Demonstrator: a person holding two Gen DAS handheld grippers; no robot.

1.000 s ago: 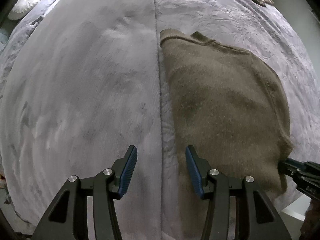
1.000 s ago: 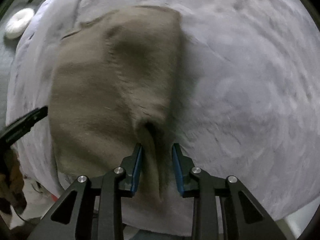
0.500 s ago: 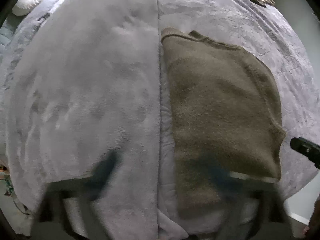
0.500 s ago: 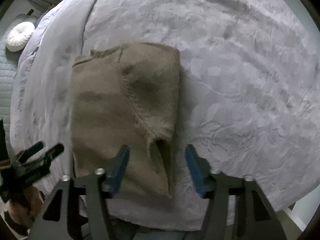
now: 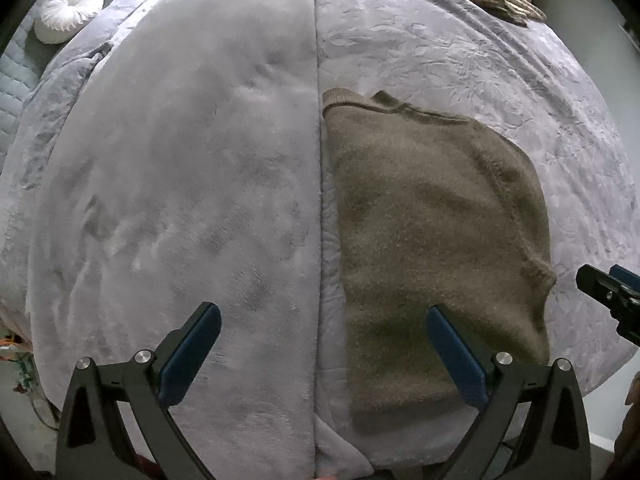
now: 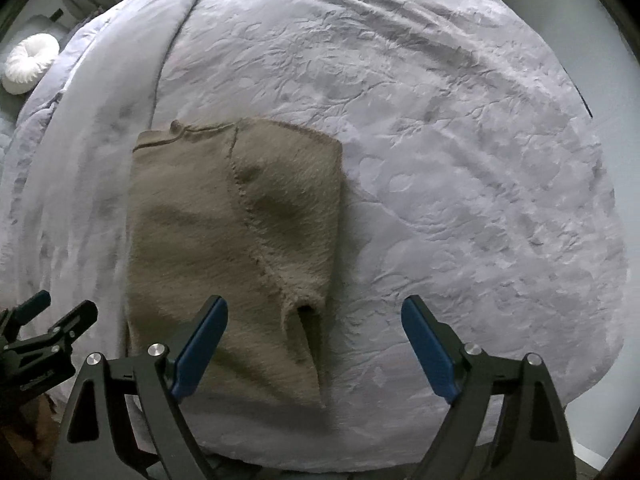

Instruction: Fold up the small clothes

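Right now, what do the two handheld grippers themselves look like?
Both match: the left gripper and right gripper have black angular frames with triangular cut-outs, silver round bolt heads at the joints, and flat blue pads lining the fingers. No cables or markings show.

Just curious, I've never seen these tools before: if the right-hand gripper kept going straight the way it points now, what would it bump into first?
Most likely the brown sweater. The right gripper points down at its edge, jaws opening, nothing between them. Slightly further right, it would meet the grey bedspread.
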